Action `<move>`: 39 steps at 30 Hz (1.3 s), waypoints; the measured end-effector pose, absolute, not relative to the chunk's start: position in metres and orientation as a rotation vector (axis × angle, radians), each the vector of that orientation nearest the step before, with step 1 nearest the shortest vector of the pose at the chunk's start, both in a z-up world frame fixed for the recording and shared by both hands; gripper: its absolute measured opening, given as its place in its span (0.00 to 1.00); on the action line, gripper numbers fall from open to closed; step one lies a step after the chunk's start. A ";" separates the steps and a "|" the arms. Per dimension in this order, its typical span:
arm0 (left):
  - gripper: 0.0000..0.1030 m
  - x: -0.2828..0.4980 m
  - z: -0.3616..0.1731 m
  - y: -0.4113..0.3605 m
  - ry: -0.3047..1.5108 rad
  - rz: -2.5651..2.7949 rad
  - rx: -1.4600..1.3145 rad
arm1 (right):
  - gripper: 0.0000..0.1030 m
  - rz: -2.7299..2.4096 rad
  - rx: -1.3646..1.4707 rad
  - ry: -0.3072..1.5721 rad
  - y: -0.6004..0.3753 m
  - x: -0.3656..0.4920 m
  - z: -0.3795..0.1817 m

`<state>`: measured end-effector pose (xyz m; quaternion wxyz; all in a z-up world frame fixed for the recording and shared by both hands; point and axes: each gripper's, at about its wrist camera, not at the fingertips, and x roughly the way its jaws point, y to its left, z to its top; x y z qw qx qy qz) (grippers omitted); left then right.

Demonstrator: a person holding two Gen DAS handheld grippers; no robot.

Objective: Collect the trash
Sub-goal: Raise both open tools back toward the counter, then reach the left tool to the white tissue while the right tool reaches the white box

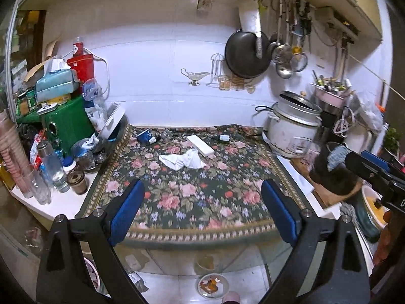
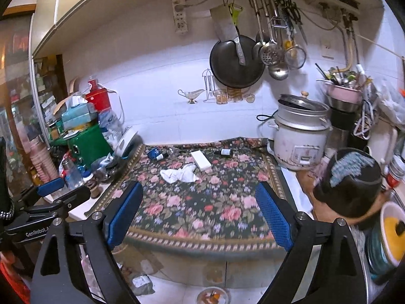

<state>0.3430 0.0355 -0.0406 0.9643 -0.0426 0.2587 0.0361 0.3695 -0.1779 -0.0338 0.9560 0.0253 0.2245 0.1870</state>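
Nearest, the left tool and right tool both hover spread wide and hold nothing above the floral cloth on the bench. Farther back lies a crumpled white tissue, then a white box and a small dark bottle.

This is a cramped home kitchen, and the white rice cooker on the counter is its plainest sign. On the tiled wall above and to the left of the cooker hang a black pan, a cleaver, ladles and strainers from a rail, with a power strip further left. Left of the cooker lies a floral cloth, and beyond it crowd a tissue pack, a green tin and bottles.
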 end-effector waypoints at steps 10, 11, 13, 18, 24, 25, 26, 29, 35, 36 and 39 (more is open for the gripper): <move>0.91 0.455 -0.059 0.036 0.617 0.210 -0.209 | 0.86 0.503 0.006 0.558 -0.200 0.480 -0.047; 0.91 0.464 -0.063 0.037 0.630 0.228 -0.212 | 0.86 0.511 0.000 0.574 -0.200 0.489 -0.051; 0.91 0.478 -0.069 0.042 0.662 0.249 -0.222 | 0.86 0.527 0.001 0.606 -0.199 0.506 -0.058; 0.91 0.511 -0.088 0.058 0.723 0.284 -0.228 | 0.86 0.544 0.030 0.684 -0.191 0.542 -0.079; 0.91 0.554 -0.109 0.089 0.770 0.260 -0.257 | 0.86 0.495 0.057 0.750 -0.176 0.573 -0.095; 0.91 0.561 -0.112 0.094 0.775 0.248 -0.262 | 0.86 0.485 0.059 0.754 -0.173 0.577 -0.097; 0.91 0.571 -0.117 0.102 0.784 0.231 -0.271 | 0.86 0.471 0.058 0.758 -0.169 0.580 -0.098; 0.91 0.599 -0.130 0.122 0.806 0.191 -0.297 | 0.86 0.421 0.033 0.765 -0.155 0.596 -0.102; 0.91 0.673 -0.182 0.165 0.914 0.148 -0.306 | 0.86 0.374 0.032 0.851 -0.116 0.646 -0.132; 0.91 0.684 -0.191 0.169 0.933 0.148 -0.302 | 0.86 0.370 0.031 0.862 -0.111 0.653 -0.137; 0.88 0.711 -0.216 0.177 0.978 0.134 -0.277 | 0.86 0.355 0.017 0.889 -0.093 0.681 -0.158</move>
